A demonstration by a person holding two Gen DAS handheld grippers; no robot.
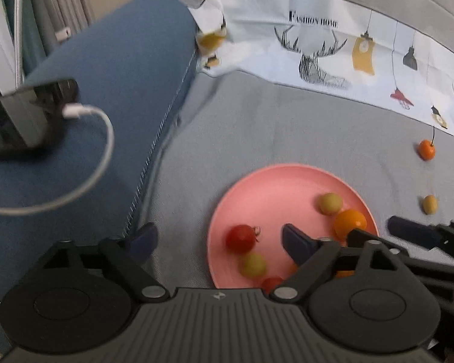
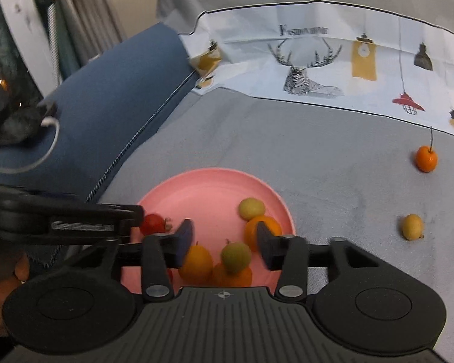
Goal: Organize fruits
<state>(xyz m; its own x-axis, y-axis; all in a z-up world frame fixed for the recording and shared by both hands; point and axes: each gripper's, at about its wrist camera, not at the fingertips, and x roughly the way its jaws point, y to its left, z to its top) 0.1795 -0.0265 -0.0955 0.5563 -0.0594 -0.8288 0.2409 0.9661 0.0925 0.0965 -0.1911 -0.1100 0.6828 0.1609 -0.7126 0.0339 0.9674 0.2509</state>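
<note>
Two small fruits — a round orange one with a dark stem (image 2: 426, 158) and a pale yellow one (image 2: 412, 227) — lie off the pink round plate (image 2: 208, 187), rightward, nearer the right gripper (image 2: 224, 243), spread and empty like the left gripper (image 1: 218, 242).

Left view: gripper body hides the near rim of the plate (image 1: 257, 181) and most of a red fruit (image 1: 271, 282) just behind the right finger (image 1: 296, 245); an orange fruit (image 1: 345, 273) past that finger shows only as a sliver. Phone (image 1: 21, 115) far left of the fingers is blurred and cut by the frame edge. Right view: orange fruit (image 2: 231, 275) between the fingers is half hidden under a green one (image 2: 236, 257); orange shapes (image 2: 3, 293) at the left edge, cannot tell what.
</note>
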